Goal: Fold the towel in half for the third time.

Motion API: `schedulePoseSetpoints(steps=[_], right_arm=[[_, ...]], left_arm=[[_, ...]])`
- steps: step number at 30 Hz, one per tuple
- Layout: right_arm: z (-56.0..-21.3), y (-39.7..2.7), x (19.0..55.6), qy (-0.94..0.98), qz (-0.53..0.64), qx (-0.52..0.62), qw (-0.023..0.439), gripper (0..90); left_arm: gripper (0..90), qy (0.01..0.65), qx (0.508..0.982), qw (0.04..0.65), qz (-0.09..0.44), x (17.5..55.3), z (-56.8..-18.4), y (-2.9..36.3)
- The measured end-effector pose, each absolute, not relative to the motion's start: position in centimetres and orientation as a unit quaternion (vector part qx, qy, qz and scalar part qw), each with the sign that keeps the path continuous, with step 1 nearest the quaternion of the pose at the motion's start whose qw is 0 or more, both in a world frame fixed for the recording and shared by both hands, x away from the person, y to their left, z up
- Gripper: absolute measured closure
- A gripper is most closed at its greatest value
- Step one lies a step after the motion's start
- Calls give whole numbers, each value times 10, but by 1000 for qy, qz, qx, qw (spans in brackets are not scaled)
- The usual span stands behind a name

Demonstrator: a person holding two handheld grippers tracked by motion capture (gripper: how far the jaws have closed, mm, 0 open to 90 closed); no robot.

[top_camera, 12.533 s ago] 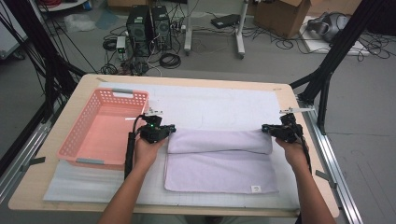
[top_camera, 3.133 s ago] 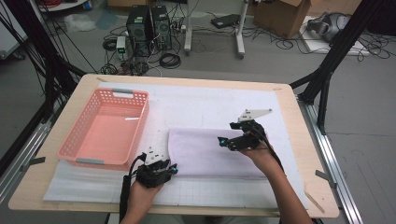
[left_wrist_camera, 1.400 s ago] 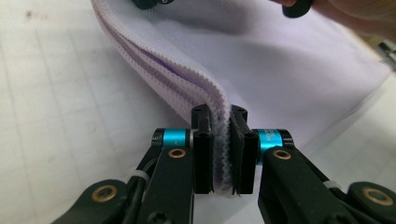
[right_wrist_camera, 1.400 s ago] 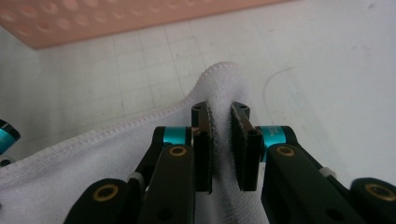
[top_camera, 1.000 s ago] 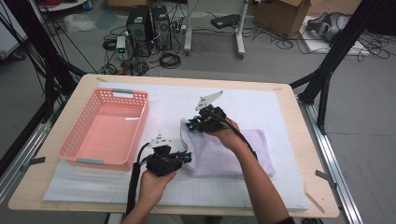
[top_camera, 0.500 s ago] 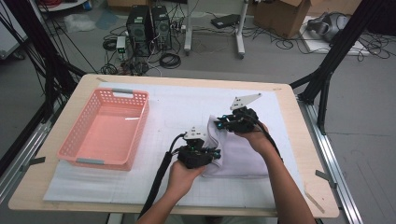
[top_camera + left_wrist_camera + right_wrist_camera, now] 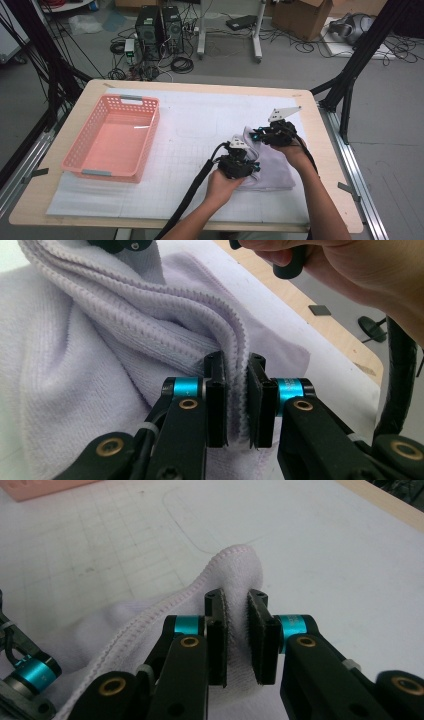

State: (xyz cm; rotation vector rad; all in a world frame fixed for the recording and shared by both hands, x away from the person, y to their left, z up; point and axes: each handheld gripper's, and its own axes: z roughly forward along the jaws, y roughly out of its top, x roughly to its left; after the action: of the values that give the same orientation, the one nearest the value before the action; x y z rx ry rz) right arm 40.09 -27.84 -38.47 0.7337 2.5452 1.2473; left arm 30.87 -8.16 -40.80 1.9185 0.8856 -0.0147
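Both grippers pinch the towel point(image 7: 272, 167): the left gripper point(image 7: 235, 405) has its fingers nearly closed on stacked hemmed edges, and the right gripper point(image 7: 236, 640) has its fingers nearly closed on a raised fold. The rest lies on the worktop point(image 7: 210, 125) beneath the fingers. To fold neatly, I would keep both hems level and taut. How many layers each grips is hidden between the fingers.

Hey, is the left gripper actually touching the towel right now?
Touching. The left gripper view shows the left gripper with its jaws closed on the stitched edge of the towel, the fabric pinched between both pads.
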Motion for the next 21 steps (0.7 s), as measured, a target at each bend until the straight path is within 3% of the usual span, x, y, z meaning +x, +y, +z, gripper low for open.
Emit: schedulePoseSetpoints(steps=[10,15,21], right_arm=[[-395,-299,400,859,417,270,121,750],[-395,-311,397,849,419,295,132,656],[-394,-339,387,825,416,351,151,552]], left_arm=[[768,370,792,485,-6,314,-416,-109],[471,337,789,513,24,309,-410,-104],[358,316,780,538,54,306,-404,-77]])
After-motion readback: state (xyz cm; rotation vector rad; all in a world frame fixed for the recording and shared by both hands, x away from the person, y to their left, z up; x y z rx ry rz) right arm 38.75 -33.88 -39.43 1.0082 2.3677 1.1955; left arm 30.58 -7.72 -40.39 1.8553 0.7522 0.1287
